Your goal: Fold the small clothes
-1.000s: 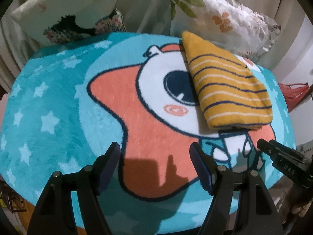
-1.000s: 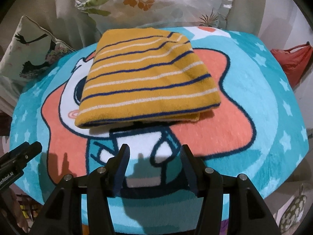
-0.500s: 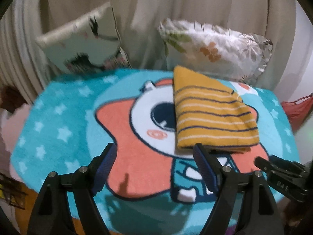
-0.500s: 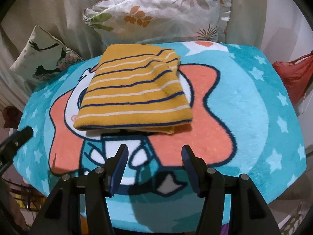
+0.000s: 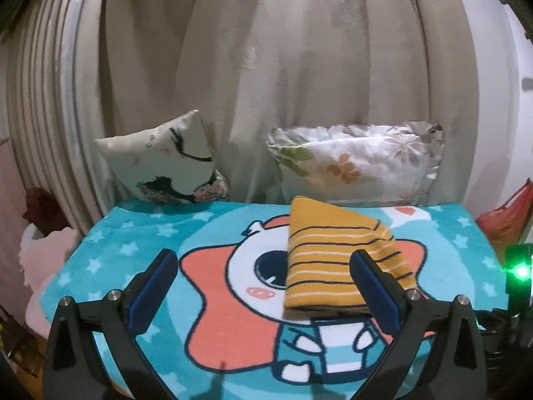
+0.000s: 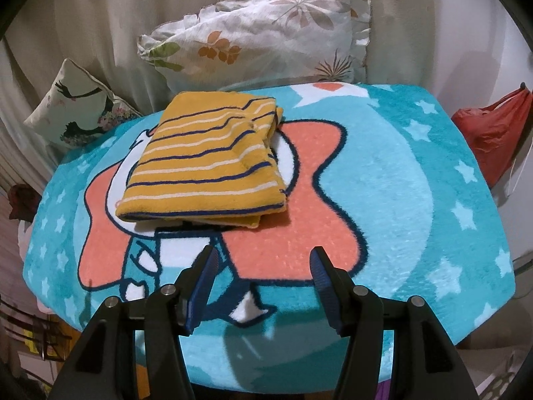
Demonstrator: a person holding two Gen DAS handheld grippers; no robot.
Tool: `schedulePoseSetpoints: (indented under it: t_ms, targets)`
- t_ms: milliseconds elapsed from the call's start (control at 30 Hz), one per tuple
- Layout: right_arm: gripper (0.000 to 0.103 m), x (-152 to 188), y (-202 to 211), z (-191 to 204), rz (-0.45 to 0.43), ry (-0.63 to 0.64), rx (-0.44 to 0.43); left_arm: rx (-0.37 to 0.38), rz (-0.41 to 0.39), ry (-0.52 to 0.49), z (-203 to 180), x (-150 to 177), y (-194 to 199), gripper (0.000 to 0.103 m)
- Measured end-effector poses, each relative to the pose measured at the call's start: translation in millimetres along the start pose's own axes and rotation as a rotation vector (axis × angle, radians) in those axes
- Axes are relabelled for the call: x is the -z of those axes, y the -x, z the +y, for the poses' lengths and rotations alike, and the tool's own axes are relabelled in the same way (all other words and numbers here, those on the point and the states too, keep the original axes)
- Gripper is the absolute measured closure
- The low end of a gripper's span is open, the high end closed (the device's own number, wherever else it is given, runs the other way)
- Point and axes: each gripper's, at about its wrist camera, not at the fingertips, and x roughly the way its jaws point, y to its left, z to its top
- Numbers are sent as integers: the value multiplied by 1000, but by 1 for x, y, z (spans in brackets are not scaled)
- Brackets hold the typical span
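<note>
A folded mustard-yellow garment with navy and white stripes (image 5: 333,266) (image 6: 206,163) lies on a teal cartoon blanket (image 5: 126,253) (image 6: 416,200) that covers a table. My left gripper (image 5: 263,270) is open and empty, raised near the table's front edge, its right finger in front of the garment's near corner. My right gripper (image 6: 263,266) is open and empty, above the blanket's front part, short of the garment's near edge. Neither gripper touches the garment.
Two printed cushions (image 5: 166,163) (image 6: 260,33) lean against a beige curtain (image 5: 266,66) behind the table. A red bag (image 6: 493,133) hangs off the right side. Part of the other gripper with a green light (image 5: 518,273) shows at the left view's right edge.
Both grippers have pulled back and risen from the blanket, away from the folded garment. The left view has tilted up and now shows the curtain. The garment has not moved.
</note>
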Motion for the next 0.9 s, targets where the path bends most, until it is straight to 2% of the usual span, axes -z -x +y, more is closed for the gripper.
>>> schedulePoseSetpoints:
  t_ms: [100, 167, 233, 300, 400, 533, 900]
  targets:
    - [41, 0, 3, -1, -17, 9, 13, 6, 17, -6, -1, -8, -5, 0]
    - [40, 0, 4, -1, -24, 9, 19, -11, 83, -34, -6, -11, -19, 0]
    - [39, 0, 3, -1, -20, 10, 16, -74, 174, -62, -11, -6, -37, 0]
    - [39, 2, 3, 0, -13, 17, 17, -65, 250, -29, -10, 5, -48, 0]
    - [39, 6, -1, 2, -6, 41, 30, -35, 318, 7, -11, 24, -55, 0]
    - [38, 10, -8, 3, 15, 58, 32, -32, 351, -31, -19, 42, -57, 0]
    - [38, 12, -26, 11, 58, 89, 27, -8, 428, -8, -17, 56, -66, 0]
